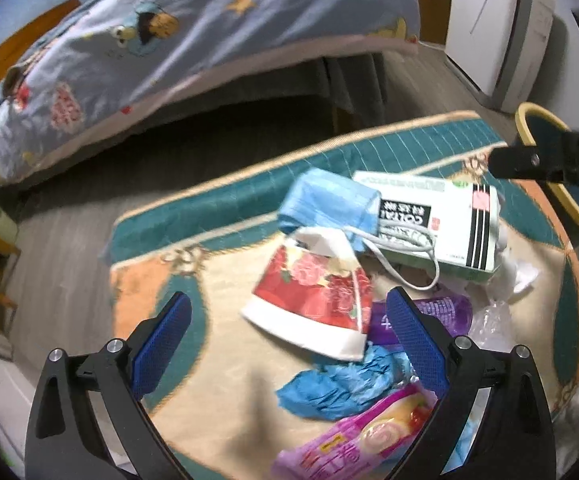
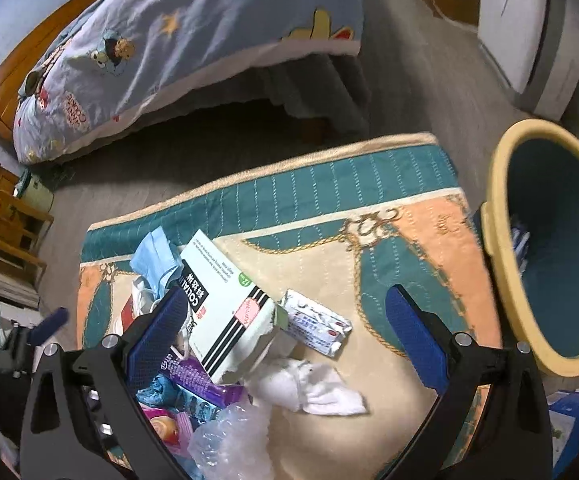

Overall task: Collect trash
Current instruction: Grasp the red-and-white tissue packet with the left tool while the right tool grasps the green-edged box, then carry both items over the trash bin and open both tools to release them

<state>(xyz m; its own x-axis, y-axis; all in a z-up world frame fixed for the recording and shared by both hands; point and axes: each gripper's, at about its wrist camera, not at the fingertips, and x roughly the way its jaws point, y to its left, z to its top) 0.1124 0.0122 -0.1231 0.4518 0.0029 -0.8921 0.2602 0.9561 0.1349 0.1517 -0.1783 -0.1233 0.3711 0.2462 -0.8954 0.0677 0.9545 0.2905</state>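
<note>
Over on the left the bed (image 1: 193,36) stands with its cartoon quilt hanging down. On the rug (image 2: 369,216) in front of it lies the trash in a loose heap. The left gripper (image 1: 287,334) hangs above it, tongs apart and empty, with the paper cup (image 1: 313,300) lying on its side between them; a blue mask (image 1: 329,204) rests against the cup's far end and a pink wrapper (image 1: 353,440) lies nearer. The white box (image 2: 225,312) sits next, touching a small foil packet (image 2: 317,326) and a crumpled tissue (image 2: 313,388). The right gripper (image 2: 295,332) hovers there, tongs also apart, holding nothing. Far right, the bin (image 2: 549,248) stands just off the rug's edge.
</note>
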